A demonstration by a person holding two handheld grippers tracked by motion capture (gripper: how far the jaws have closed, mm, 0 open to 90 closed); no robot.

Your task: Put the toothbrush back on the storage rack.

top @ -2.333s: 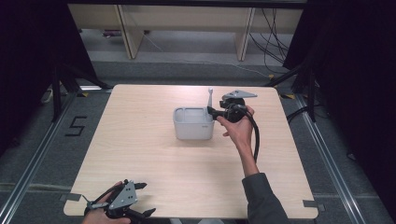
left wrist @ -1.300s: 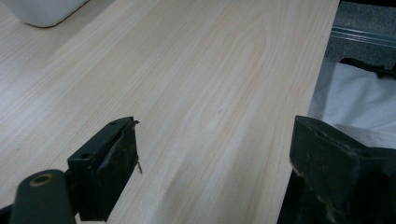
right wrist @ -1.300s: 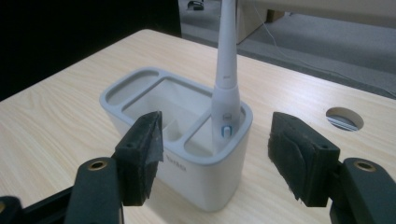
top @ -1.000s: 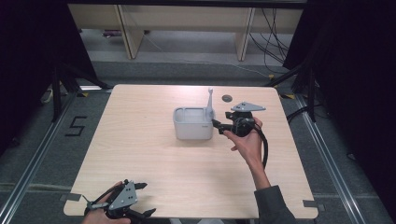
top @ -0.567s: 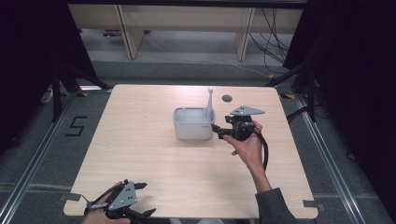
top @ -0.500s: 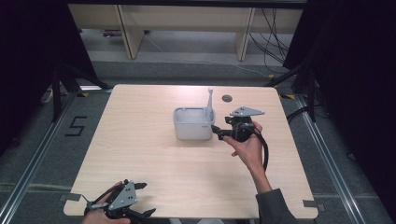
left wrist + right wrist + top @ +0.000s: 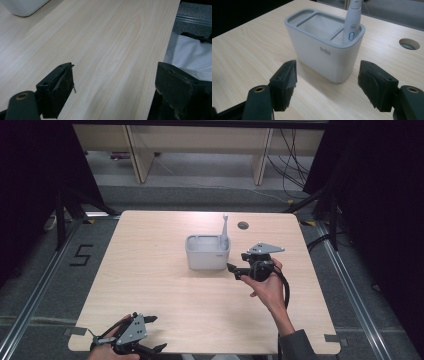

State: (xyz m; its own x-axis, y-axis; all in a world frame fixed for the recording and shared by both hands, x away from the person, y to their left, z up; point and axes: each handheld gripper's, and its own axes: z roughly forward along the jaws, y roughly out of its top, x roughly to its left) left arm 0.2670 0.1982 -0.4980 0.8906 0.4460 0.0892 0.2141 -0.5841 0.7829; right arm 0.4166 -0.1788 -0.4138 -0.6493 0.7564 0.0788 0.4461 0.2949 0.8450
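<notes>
A white toothbrush holder [image 7: 207, 252] with a grey rim stands mid-table. An electric toothbrush [image 7: 224, 232] stands upright in its right-hand compartment. My right gripper [image 7: 234, 270] sits just right of the holder and a little nearer to me, low over the table and pointing at it. In the right gripper view its jaws stand open and empty, the holder [image 7: 324, 52] and the toothbrush [image 7: 352, 22] a short way beyond them. My left gripper [image 7: 156, 334] rests at the table's front left edge. It is open [image 7: 115, 75] with nothing but bare wood between its jaws.
The light wooden table [image 7: 150, 270] has a round cable hole [image 7: 243, 225] behind the holder to the right, also seen in the right gripper view [image 7: 409, 44]. Shelving and cables lie beyond the far edge. White cloth [image 7: 190, 55] hangs past the table's near edge.
My right gripper has drawn back from the toothbrush's top, sinking toward me to the holder's right side. The toothbrush stays standing in the holder. My left gripper has not moved.
</notes>
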